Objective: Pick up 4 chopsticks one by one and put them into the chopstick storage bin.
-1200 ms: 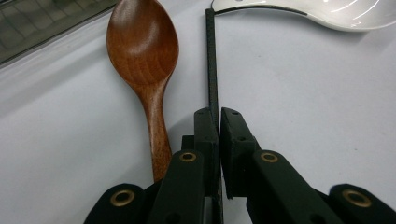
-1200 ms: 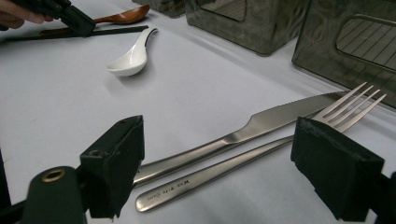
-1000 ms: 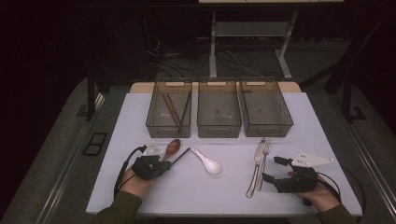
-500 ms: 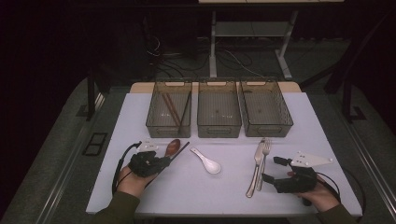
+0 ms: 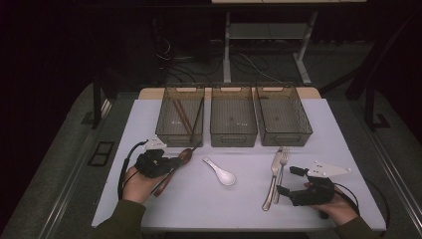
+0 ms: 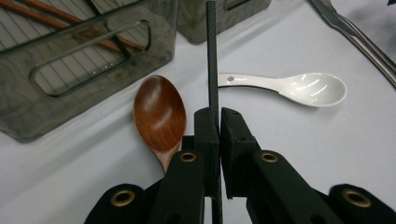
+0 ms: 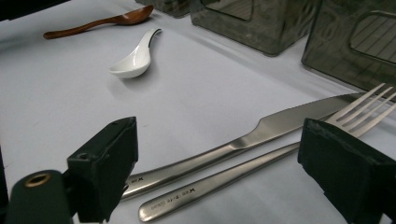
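A: Starting at the near edge of the table (image 5: pixel 149 209) — what has changed?

B: The left gripper (image 6: pixel 218 122) is clamped on a thin black chopstick (image 6: pixel 212 56). Against the earlier high views it has lifted a little, and the stick's far tip now points toward the left bin (image 5: pixel 180 115). The right gripper (image 7: pixel 215 158), by the near right corner, has stayed put, but its jaws have just been opening; they stand wide apart, with the handles of the knife (image 7: pixel 243 140) and the fork (image 7: pixel 261 163) lying between them, untouched by the pads.

A: And farther in?

B: The wooden spoon (image 6: pixel 159 116) lies flat on the table just left of the held chopstick, its bowl near the left bin's front wall. The white ceramic spoon (image 6: pixel 299 87) rests near the middle, well apart from both grippers. Neither has shifted. Along the far edge stand three grey bins in a row; the left one holds brown chopsticks (image 5: pixel 183 117).

A: Anything hard to make out?

B: The chopstick's near end is hidden between the left gripper's pads and cut off at the bottom of the left gripper view. The wooden spoon's handle disappears beneath that gripper. Whether the middle bin (image 5: pixel 234 117) and right bin (image 5: pixel 282 115) hold anything I cannot tell; the high view is dim
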Available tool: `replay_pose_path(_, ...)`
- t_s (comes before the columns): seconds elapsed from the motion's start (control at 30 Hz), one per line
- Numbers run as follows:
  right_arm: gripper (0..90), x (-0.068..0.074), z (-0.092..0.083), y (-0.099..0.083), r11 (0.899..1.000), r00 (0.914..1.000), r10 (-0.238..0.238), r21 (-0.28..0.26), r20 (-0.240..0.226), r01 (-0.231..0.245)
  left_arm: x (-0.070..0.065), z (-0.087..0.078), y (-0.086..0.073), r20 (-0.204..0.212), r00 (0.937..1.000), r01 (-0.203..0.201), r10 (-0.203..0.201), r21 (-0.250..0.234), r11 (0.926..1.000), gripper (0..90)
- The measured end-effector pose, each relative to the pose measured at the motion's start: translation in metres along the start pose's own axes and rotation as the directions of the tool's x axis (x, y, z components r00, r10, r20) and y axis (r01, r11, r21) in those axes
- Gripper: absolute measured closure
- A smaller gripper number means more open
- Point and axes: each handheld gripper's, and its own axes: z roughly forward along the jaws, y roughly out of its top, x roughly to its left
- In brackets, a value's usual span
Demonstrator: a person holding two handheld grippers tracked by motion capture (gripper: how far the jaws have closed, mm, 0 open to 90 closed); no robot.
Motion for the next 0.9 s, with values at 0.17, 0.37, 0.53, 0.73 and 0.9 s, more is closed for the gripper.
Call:
replay_pose_path(0.17,12.5,0.0,0.003,0.0,1.0,0.9999,-0.004,-0.003,0.016,0.004,0.005,0.0,0.007,0.001,0.9999,0.012,-0.012,-0.016,0.9998,85.8)
replay_pose_path(0.37,12.5,-0.001,0.003,0.0,1.0,0.9997,-0.004,0.003,0.026,0.004,0.013,0.001,0.019,-0.001,1.0,0.005,-0.005,-0.016,0.9999,85.8)
replay_pose_path(0.53,12.5,-0.001,0.002,0.0,1.0,0.9995,-0.006,-0.002,0.03,0.006,0.018,0.001,0.035,-0.01,0.9999,0.006,-0.007,-0.031,0.9995,85.8)
replay_pose_path(0.73,12.5,-0.001,0.002,-0.001,1.0,0.9995,-0.005,0.001,0.032,0.005,0.025,-0.002,0.057,-0.024,0.9997,-0.007,0.006,-0.035,0.9994,85.8)
replay_pose_path(0.9,12.5,-0.001,0.001,0.0,1.0,0.9996,-0.004,0.0,0.029,0.004,0.034,-0.002,0.073,-0.03,0.9995,0.007,-0.009,-0.06,0.9982,85.7)
